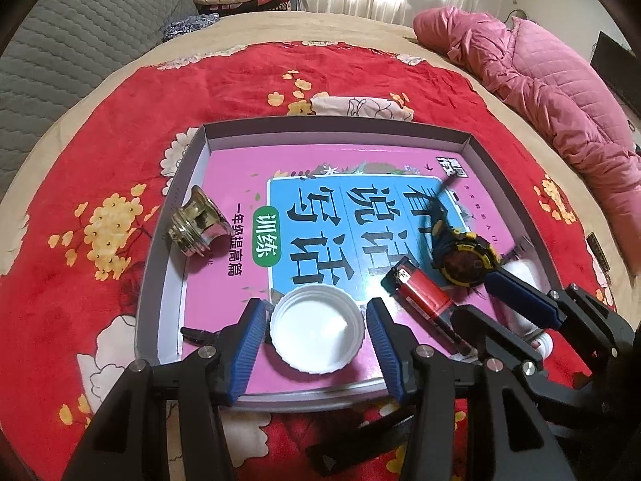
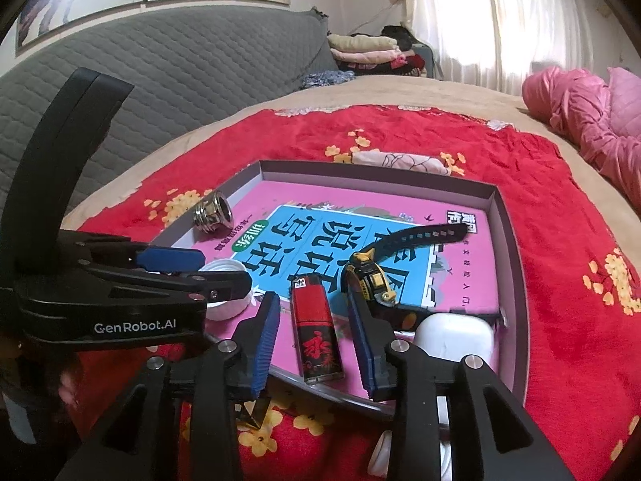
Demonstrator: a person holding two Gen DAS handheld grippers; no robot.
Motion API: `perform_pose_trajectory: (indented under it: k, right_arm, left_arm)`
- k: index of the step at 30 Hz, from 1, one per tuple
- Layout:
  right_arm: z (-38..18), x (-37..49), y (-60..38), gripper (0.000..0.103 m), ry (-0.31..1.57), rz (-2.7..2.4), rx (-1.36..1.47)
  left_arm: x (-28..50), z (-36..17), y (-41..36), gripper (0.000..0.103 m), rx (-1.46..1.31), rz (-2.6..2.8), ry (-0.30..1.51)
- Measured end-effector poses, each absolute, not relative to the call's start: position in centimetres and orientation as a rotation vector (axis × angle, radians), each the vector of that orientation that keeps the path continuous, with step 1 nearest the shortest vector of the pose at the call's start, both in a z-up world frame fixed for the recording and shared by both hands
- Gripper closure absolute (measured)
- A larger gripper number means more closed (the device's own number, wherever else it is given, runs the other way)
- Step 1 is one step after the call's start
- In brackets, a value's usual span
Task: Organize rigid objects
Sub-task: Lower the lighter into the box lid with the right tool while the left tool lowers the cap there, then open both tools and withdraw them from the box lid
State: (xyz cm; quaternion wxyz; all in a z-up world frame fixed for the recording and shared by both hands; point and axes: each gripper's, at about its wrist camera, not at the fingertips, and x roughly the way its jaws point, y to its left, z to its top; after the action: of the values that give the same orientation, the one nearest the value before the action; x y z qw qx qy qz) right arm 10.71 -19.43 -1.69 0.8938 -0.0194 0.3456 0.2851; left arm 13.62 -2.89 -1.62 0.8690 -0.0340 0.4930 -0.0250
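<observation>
A shallow grey cardboard box lid (image 1: 188,184) lies on a red flowered blanket (image 1: 100,128) spread over a bed, with a pink and blue children's workbook (image 1: 320,208) flat inside it as a floor. On the workbook, at about six o'clock, sits a white ribbed plastic bottle cap (image 1: 317,328), open side up; the left tool (image 1: 316,330) straddles it with blue pads standing wide on either side, not pressing. At about four o'clock lies a red and black cigarette lighter (image 2: 316,330), flat, between the pads of the right tool (image 2: 314,340), which stand narrowly apart and clear of it. Just beyond it, at three o'clock, rests a yellow and black wristwatch (image 2: 372,280), its strap arching up. A white rounded plastic case (image 2: 452,336) sits at five o'clock, and a shiny threaded metal pipe fitting (image 1: 198,224) leans on the lid's wall at nine o'clock. The lighter looks just set down, so the right tool should lift straight back without nudging it or catching the watch strap.
</observation>
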Motion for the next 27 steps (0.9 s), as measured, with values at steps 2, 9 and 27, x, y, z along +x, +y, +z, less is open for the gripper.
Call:
perform_pose_trajectory:
  k: [2,9,27]
  right_arm:
    - [-1.4,10.5,-19.6,0.064,0.708,0.593,-0.038]
    - [-1.0,10.0,-19.6,0.060,0.698,0.591,-0.045]
    - [0.5,8.0,-22.4,0.048,0.631,0.542,-0.017]
  left_arm:
    - [13.4,-1.4,-2.8,0.051,-0.071,-0.053,1.025]
    - [12.9,-0.8,-2.6,0.051,-0.080,-0.055,1.016]
    - [10.2,0.9,-2.9,0.046,-0.095,-0.080,0.985]
